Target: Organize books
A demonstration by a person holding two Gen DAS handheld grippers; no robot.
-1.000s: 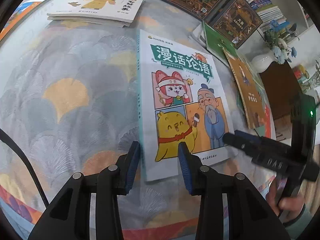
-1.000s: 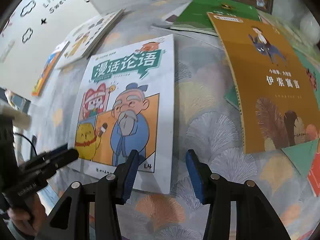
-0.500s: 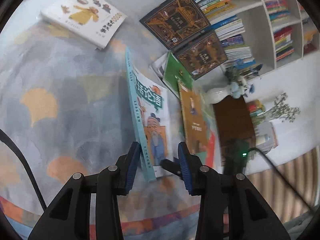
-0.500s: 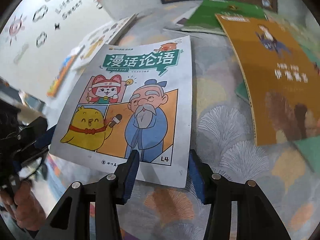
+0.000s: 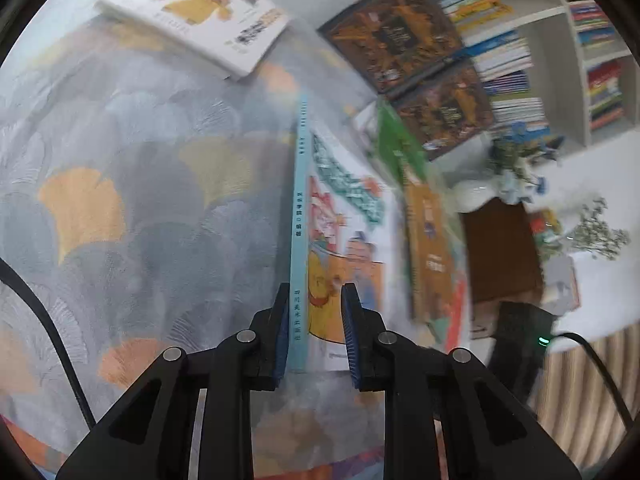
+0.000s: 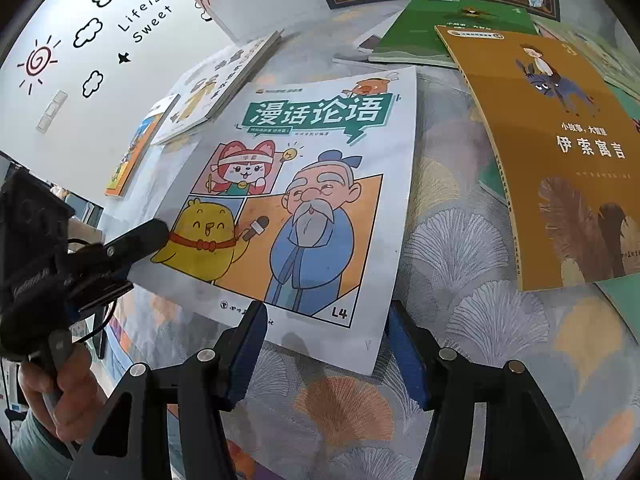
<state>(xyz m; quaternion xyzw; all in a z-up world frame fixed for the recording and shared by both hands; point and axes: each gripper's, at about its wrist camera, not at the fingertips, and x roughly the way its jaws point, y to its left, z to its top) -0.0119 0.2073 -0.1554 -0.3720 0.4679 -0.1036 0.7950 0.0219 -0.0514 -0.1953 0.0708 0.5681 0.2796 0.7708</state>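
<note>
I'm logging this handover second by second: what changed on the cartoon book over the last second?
The left gripper moved onto the cartoon book's spine edge and is closing on it, tilting that edge up. The right gripper is opening around the near corner. The brown book and other books stayed put.

The thin white comic-cover book carries a green title banner, an orange panel, a yellow chick, a pink-eared figure and a blue-robed, white-bearded man; its spine is pale blue. The cloth table cover shows grey, white, orange and mustard fan-shaped leaves. Beside it lies a mustard-brown paperback with white lettering and brown feathers, then a green paperback. Two dark ornate covers, blurred, look gold-patterned. The gripper pads are blue.
</note>
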